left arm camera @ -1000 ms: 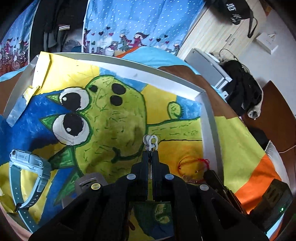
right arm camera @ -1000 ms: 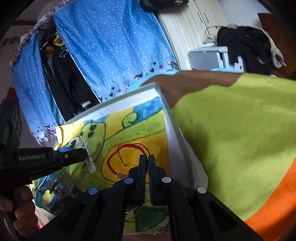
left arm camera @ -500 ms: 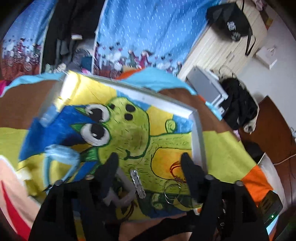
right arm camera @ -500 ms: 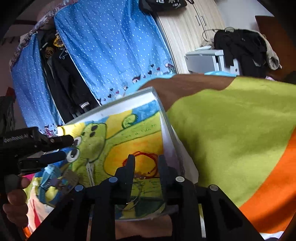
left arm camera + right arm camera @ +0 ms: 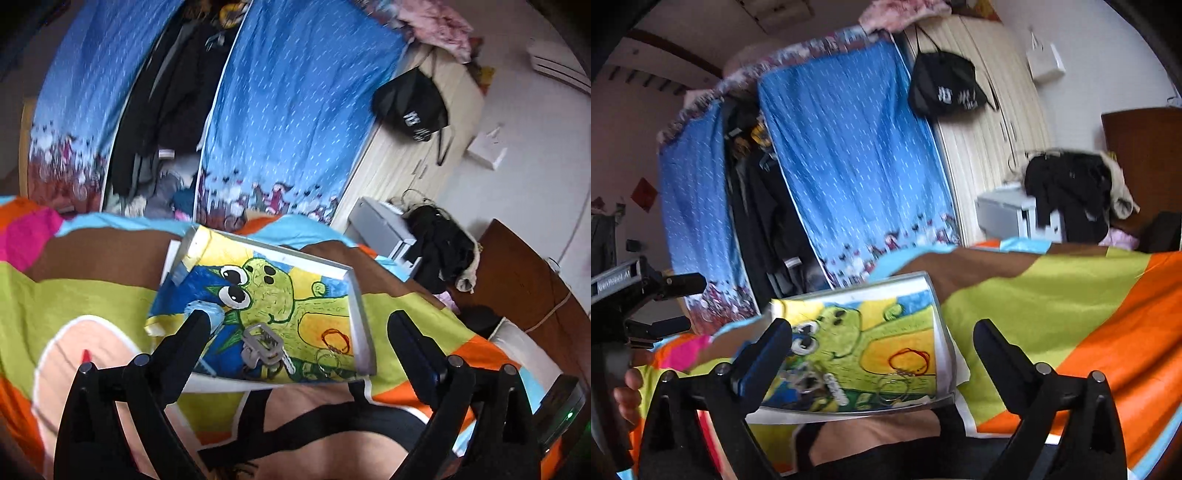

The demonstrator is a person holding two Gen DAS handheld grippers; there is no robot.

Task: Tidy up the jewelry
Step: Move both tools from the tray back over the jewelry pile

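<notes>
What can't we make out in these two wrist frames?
- Blue watch: left wrist view, mostly hidden behind the left gripper's near finger.
- Thin rings: right wrist view, too small and blurred to count.
- Silver watch: right wrist view, motion blur smears its shape.
- Tray's near edge: both views, unclear whether the lining paper overhangs it.
- Both grippers' jaws are opening, nothing between them.

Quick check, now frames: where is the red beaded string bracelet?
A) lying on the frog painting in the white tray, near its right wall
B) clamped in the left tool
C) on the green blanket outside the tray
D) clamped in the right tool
A: the red beaded string bracelet lies on the yellow patch of the frog painting beside the white tray's right wall, with neither tool touching it.
</notes>
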